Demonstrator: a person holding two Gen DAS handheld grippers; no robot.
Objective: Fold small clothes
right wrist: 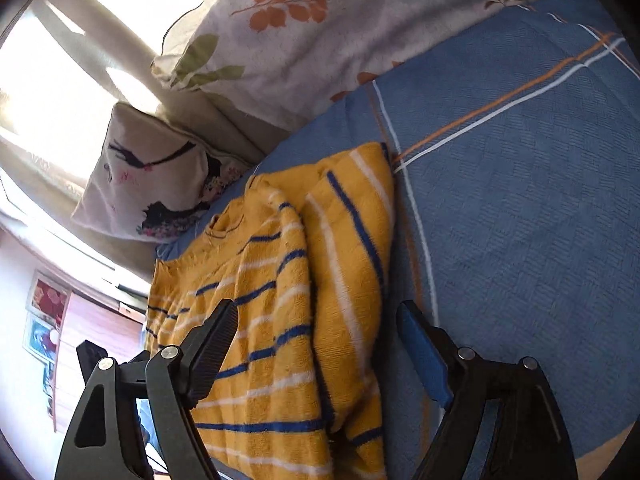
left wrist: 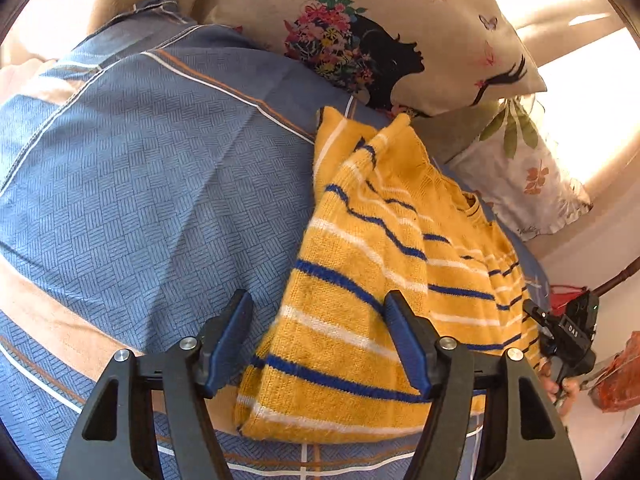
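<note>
A small yellow sweater (left wrist: 360, 280) with blue and white stripes lies on the blue patterned bedspread (left wrist: 152, 184). One side with its sleeve is folded over the body. My left gripper (left wrist: 320, 340) is open just above the sweater's hem edge, holding nothing. The same sweater (right wrist: 288, 300) shows in the right wrist view with the neck far away and the folded flap on the right. My right gripper (right wrist: 316, 356) is open above the sweater's lower part, empty. The right gripper (left wrist: 568, 336) also shows at the right edge of the left wrist view.
A cushion printed with a woman's profile and flowers (left wrist: 380, 40) and a leaf-print pillow (left wrist: 520, 172) lie at the head of the bed. The bedspread (right wrist: 520, 200) stretches wide beside the sweater. The bed's edge and the room floor lie beyond the sweater (left wrist: 600, 420).
</note>
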